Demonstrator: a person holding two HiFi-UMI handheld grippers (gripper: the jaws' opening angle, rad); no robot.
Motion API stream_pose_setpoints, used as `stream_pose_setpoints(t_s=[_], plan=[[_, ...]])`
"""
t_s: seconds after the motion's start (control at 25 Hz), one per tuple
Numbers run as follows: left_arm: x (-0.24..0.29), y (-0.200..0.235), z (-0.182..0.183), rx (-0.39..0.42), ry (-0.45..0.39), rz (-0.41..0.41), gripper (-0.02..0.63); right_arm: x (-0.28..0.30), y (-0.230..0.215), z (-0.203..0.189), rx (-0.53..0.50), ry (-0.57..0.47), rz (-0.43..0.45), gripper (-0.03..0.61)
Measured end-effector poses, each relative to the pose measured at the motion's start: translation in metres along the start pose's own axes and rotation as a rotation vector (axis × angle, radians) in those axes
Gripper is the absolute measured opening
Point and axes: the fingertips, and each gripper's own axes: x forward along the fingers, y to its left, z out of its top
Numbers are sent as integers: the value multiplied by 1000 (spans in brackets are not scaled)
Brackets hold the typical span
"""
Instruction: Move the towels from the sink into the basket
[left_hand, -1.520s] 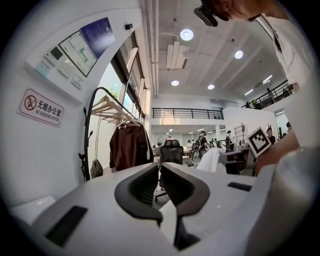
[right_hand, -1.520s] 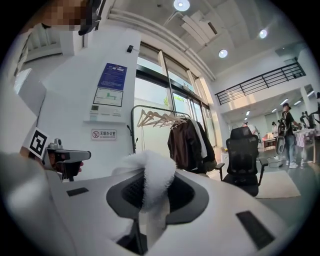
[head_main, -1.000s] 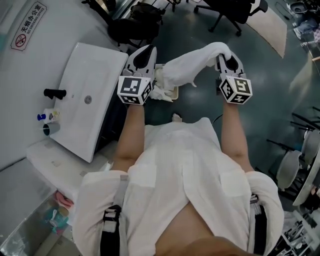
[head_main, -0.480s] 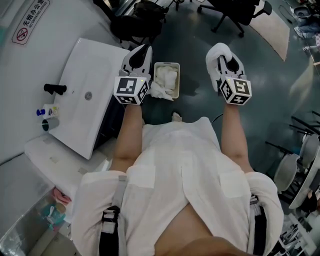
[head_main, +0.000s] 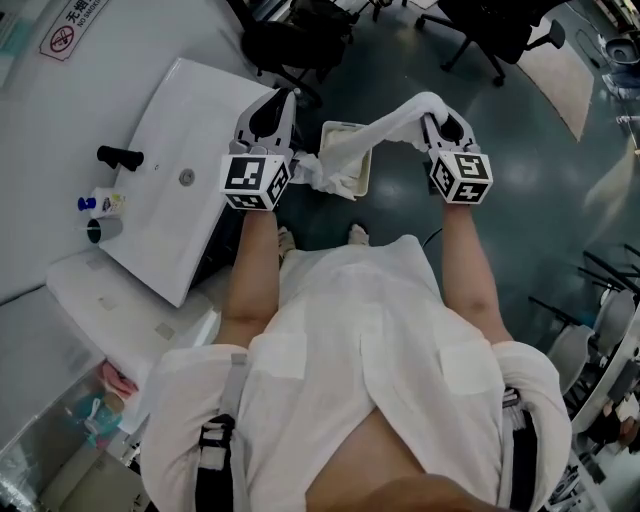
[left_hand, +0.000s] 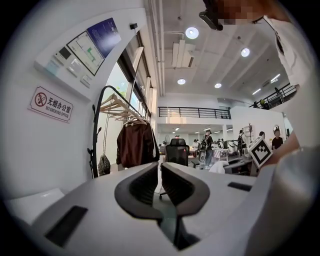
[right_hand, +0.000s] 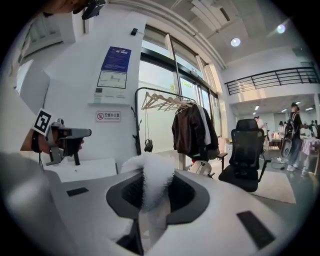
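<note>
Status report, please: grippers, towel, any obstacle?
Left gripper closed, empty. Right gripper clamps white towel, draped towards basket. Nothing visibly blocking.

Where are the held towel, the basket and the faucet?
towel (head_main: 385, 128), head view, middle of the stretched span.
basket (head_main: 367, 178), head view, right-hand rim.
faucet (head_main: 120, 157), head view, middle of its black body.

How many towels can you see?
2. One white towel hangs from the right gripper and trails down to the basket. A crumpled towel lies in the basket, spilling over its edge. More may be hidden underneath.
</note>
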Motion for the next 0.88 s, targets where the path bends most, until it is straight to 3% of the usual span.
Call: stream_pose_setpoints(t_s=[0.44, 0.88], plan=[[-31, 49, -5, -6, 3, 80, 28, 73, 89, -27, -65, 112, 181, 101], [-39, 77, -8, -20, -1, 105, 28, 97, 103, -45, -132, 217, 181, 123]])
